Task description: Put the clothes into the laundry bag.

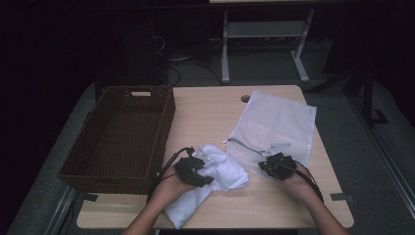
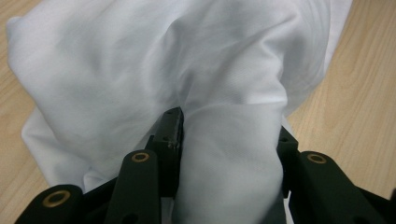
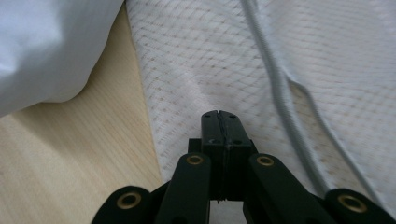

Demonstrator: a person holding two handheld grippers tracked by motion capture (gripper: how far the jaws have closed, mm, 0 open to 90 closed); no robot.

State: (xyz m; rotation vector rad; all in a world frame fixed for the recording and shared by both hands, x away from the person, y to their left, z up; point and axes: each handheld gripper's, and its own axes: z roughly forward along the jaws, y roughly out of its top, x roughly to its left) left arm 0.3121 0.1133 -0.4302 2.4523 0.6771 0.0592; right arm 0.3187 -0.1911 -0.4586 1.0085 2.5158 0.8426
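Nearest the person, on the front of the wooden table [image 1: 274,205], the left gripper [image 1: 198,169] has its jaws clamped on a thick fold of a white cloth garment [image 1: 215,178]; in the left gripper view the fabric [image 2: 187,84] bulges between the black fingers [image 2: 170,130] and drapes over them. The garment lies crumpled at the front middle of the table, just right of the basket. It looks light, soft and limp, so it will likely sag and trail from wherever it is held; a bunched fold, as now, seems a surer hold than a single layer. To its right, the right gripper [image 1: 274,164] has its fingers pressed together with nothing seen between them, its tip [image 3: 219,121] resting over the near edge of a white mesh laundry bag [image 1: 276,127] beside the grey zipper [image 3: 275,93]. The mesh looks thin and slippery; the zipper edge is probably the best place to pinch it open. Farther left stands a dark wicker basket [image 1: 164,122]
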